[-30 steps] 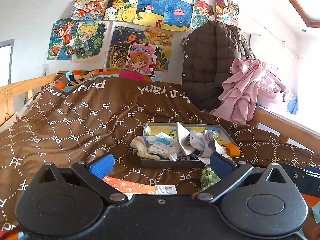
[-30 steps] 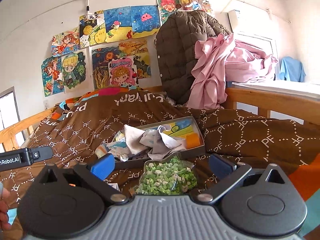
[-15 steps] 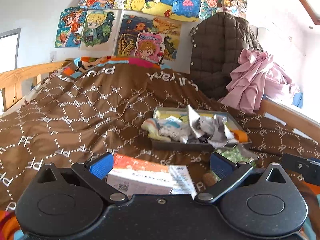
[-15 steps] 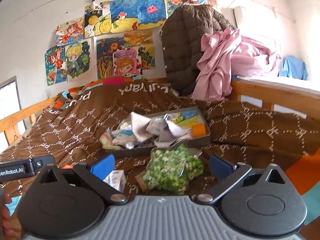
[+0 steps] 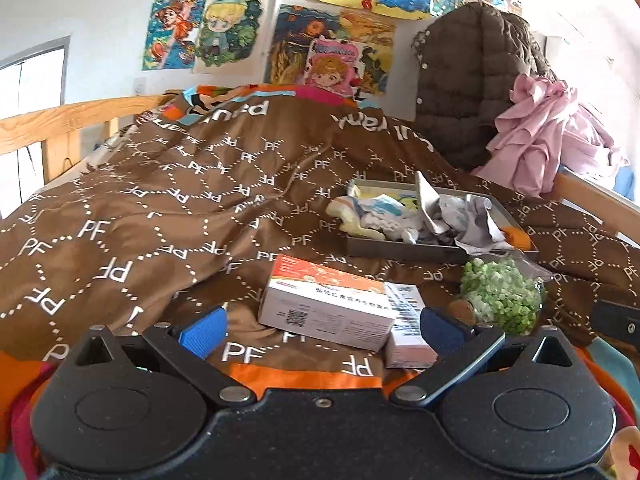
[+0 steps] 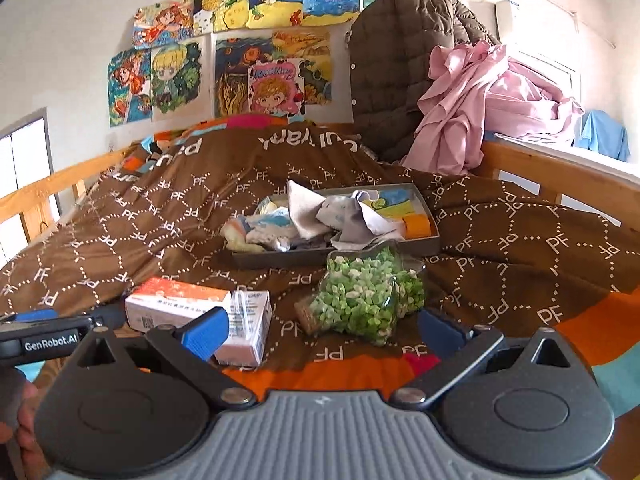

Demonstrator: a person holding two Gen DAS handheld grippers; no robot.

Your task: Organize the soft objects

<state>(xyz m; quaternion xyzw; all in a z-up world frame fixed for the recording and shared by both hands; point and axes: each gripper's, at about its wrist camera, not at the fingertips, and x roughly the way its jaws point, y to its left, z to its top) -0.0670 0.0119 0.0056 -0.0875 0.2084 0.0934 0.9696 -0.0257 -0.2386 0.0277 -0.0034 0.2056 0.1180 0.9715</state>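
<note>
A grey tray (image 5: 400,249) (image 6: 280,259) sits on the brown bedspread, heaped with crumpled cloths and small socks (image 5: 384,216) (image 6: 320,220). In front of it lie a clear bag of green pieces (image 5: 500,296) (image 6: 364,296), an orange-and-white carton (image 5: 328,300) (image 6: 176,304) and a smaller white carton (image 5: 408,332) (image 6: 248,324). My left gripper (image 5: 320,330) is open, low over the bed, with the cartons between its blue pads. My right gripper (image 6: 320,330) is open just short of the green bag, holding nothing.
A brown quilted coat (image 6: 400,64) and a pink garment (image 6: 480,104) hang over the wooden bed rail (image 6: 560,172) at the back right. Another rail (image 5: 60,128) runs along the left. Drawings cover the wall (image 6: 60,60). A hand (image 6: 20,412) holds the left tool.
Both grippers have pulled back and risen, so the cartons and the green bag show more fully. Both stayed open.
</note>
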